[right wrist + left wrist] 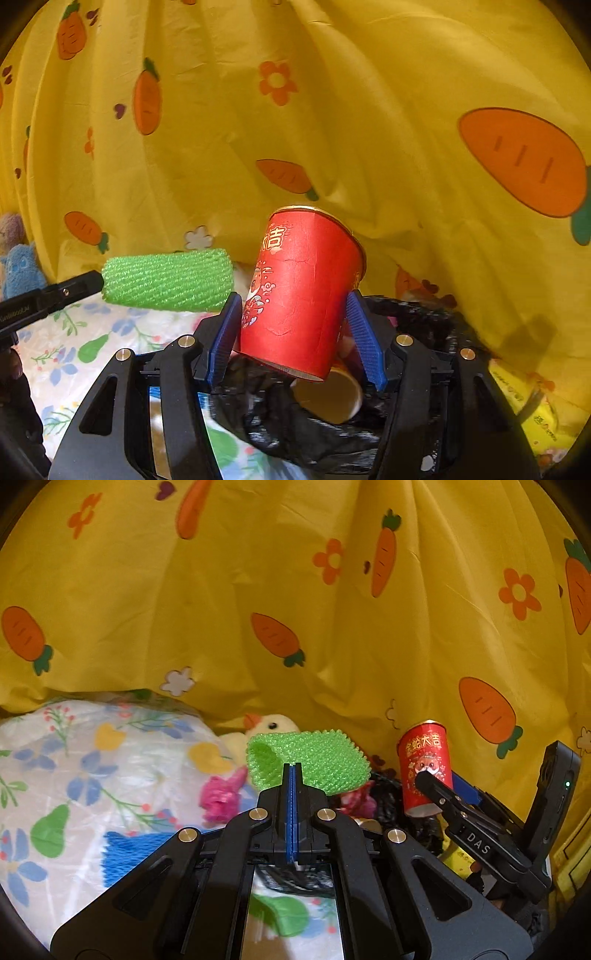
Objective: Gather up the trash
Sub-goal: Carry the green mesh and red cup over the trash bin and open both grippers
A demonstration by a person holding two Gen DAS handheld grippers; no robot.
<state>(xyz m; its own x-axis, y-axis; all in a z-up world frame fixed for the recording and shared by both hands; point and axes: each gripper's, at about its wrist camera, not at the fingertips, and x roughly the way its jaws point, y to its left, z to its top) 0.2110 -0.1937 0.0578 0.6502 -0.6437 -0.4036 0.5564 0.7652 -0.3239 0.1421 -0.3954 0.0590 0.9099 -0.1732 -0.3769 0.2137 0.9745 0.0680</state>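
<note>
1. We have the left tongs (293, 766) pressed fully together, blue pads meeting, and their tips pinch the near edge of a green foam net sleeve (308, 762), the kind that wraps fruit

2. That sleeve hangs in the air in front of the yellow carrot-print sheet (258, 590), its open mouth turned to the left in the left wrist view

3. From the right wrist view the same sleeve (168, 282) juts out sideways from the left tongs' black fingers (79, 284), just beside our cup

4. Our right tongs (295, 321) stand partly spread, and the blue pads (223, 332) clamp both sides of a red paper cup (301, 291) with gold lettering

5. The cup is held tilted, rim up and leaning to the right, lifted clear of what lies below

6. Under it sits a crumpled black plastic bag (295, 432), and a second paper cup (332, 397) lies on its side inside, pale interior showing

7. To the left, a white floral-print cover (74, 775) carries a yellow plush duck (266, 725) and something pink (221, 794) we cannot identify

8. A yellow packet (532, 413) lies at lower right
</note>
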